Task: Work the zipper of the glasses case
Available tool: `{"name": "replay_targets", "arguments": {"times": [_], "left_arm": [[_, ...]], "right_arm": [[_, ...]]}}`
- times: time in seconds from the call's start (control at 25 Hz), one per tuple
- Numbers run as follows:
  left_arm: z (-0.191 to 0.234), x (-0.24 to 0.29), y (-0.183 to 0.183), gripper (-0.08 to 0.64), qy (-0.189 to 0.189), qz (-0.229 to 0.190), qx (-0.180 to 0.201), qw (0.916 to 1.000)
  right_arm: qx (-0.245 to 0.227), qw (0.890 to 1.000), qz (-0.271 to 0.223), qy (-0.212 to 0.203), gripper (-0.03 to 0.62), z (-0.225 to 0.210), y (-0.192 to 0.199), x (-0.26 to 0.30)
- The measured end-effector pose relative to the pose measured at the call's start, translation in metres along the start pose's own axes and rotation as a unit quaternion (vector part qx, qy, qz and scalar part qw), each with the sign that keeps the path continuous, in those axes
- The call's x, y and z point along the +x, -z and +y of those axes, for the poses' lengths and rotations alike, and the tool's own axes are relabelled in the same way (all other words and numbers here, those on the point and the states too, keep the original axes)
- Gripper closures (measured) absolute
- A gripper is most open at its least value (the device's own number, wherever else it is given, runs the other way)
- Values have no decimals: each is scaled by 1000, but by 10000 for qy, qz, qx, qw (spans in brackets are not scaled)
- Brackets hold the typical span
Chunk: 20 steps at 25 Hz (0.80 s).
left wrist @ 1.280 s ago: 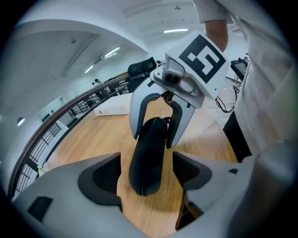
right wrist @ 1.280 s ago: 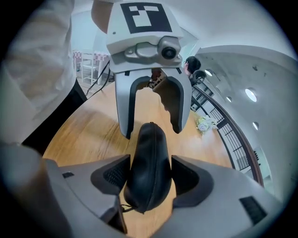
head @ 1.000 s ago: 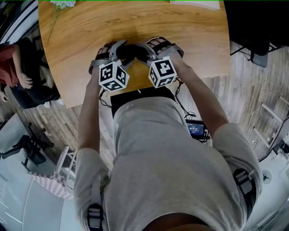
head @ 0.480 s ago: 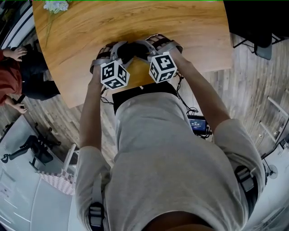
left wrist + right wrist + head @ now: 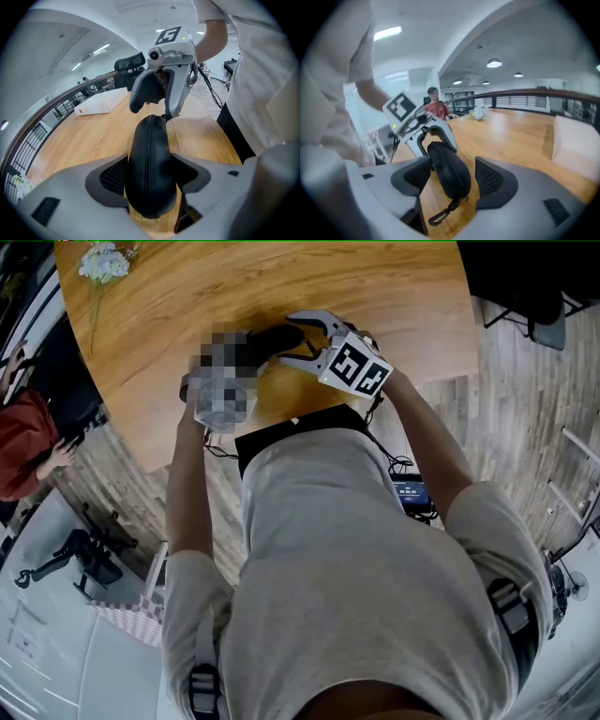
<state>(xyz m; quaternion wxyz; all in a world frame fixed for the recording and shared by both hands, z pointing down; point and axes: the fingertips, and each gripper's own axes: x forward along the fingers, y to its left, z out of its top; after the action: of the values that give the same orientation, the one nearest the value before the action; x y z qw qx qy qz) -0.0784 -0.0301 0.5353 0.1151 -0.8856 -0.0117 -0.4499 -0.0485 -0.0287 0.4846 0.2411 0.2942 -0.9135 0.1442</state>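
Above the wooden counter (image 5: 281,287), a black zippered glasses case (image 5: 157,140) is held up between two claws.

The left claw (image 5: 150,180) is clenched across the case's flanks, with the zipper (image 5: 148,136) running free along the upper edge. The right claw (image 5: 452,180) stands released around the far end, with a gap at one pad, and a dark pull loop (image 5: 443,214) dangles beneath. The case looks light and semi-stiff, with a smooth skin that could slip, so firm pressure on the sides should do. The small, floppy loop is probably the best thing to pinch, close to the slider.
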Motion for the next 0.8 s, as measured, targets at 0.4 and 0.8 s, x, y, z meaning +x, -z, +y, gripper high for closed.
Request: {"name": "replay_targets", "arguments": {"times": [0.4,0.8], "left_arm": [[5,-8,-4,262,15,-40,171,9998],[0,5,15,259,60,717,553,9959]], "right_arm": [[3024,9445,-1279,129,561,-29,36,-47],[2806,9553,-921,-140,560,-13,46,-27]]}}
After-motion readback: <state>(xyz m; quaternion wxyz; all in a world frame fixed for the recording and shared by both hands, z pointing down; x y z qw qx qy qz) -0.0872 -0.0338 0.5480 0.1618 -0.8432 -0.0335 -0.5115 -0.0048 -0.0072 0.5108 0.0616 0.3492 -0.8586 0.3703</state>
